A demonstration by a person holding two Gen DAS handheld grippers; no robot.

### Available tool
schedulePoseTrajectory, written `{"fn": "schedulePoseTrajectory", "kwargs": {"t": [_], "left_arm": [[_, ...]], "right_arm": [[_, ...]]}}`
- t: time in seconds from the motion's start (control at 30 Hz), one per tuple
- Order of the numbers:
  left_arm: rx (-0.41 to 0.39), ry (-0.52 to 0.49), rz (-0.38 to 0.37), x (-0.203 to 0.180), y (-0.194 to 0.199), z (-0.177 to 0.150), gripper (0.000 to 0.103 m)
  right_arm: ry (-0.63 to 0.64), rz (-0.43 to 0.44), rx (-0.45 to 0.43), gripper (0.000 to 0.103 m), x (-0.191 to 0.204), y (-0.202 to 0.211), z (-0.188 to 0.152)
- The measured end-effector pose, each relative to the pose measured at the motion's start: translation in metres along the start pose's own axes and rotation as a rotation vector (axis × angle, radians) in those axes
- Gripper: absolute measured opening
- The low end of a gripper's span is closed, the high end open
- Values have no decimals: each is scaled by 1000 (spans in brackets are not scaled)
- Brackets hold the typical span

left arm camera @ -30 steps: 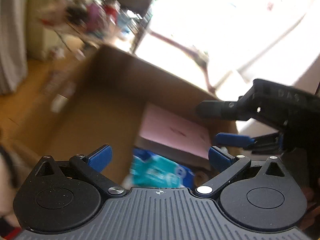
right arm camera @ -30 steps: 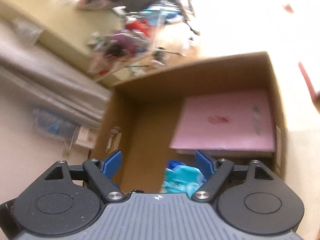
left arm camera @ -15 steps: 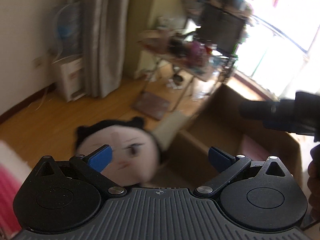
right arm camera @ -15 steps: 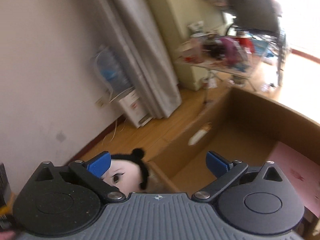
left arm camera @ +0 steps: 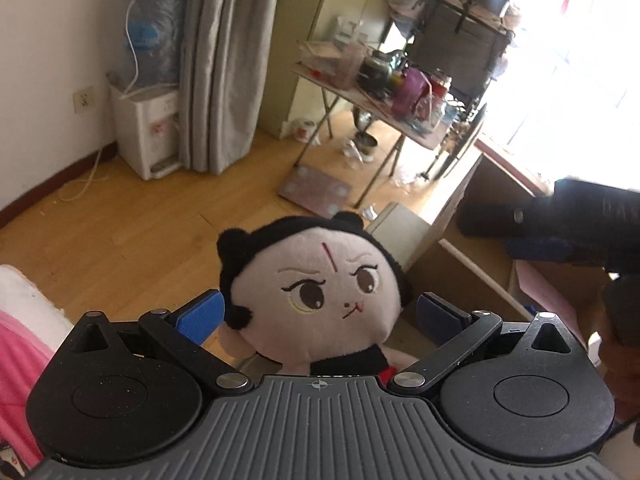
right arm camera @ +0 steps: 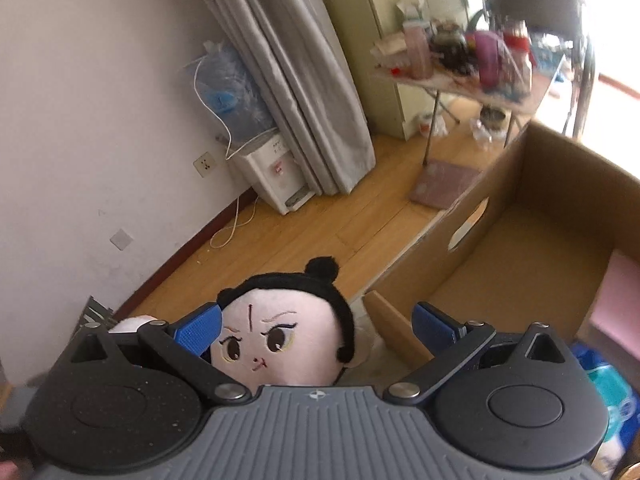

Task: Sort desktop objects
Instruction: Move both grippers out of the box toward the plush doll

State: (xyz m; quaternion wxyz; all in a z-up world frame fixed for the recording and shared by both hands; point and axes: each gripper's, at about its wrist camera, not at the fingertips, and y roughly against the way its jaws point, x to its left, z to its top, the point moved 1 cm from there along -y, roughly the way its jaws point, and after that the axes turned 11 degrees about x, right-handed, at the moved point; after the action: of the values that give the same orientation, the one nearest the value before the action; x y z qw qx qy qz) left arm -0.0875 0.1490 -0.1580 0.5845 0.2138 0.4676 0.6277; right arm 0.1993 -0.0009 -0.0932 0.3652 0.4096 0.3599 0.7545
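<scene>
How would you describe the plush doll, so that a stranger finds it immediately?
Start at the open cardboard box on the wooden floor. Just beside its near corner is the plush doll. Nothing else nearby has its pale round face, black hair buns and red forehead mark.

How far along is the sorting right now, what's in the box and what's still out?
Done: a pink pad and a blue-green packet already lie in the cardboard box. In hand: nothing; the left gripper and right gripper are both open, facing the plush doll. Left: the doll sits outside the box.
</scene>
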Motion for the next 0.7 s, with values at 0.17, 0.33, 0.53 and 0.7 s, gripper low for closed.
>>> {"fn": "schedulePoseTrajectory", "kwargs": {"t": [0.17, 0.33, 0.53, 0.7], "left_arm": [[83, 52, -77, 17, -25, 5, 103], [136, 139, -136, 32, -46, 9, 103], [146, 210, -146, 49, -52, 7, 103], [202, 239, -211, 60, -69, 7, 103]], "right_arm": [[-22, 25, 39, 103, 3, -20, 12], [-22, 45, 78, 103, 7, -38, 25], [36, 38, 101, 103, 20, -55, 39], [37, -7, 129, 103, 23, -74, 52]]}}
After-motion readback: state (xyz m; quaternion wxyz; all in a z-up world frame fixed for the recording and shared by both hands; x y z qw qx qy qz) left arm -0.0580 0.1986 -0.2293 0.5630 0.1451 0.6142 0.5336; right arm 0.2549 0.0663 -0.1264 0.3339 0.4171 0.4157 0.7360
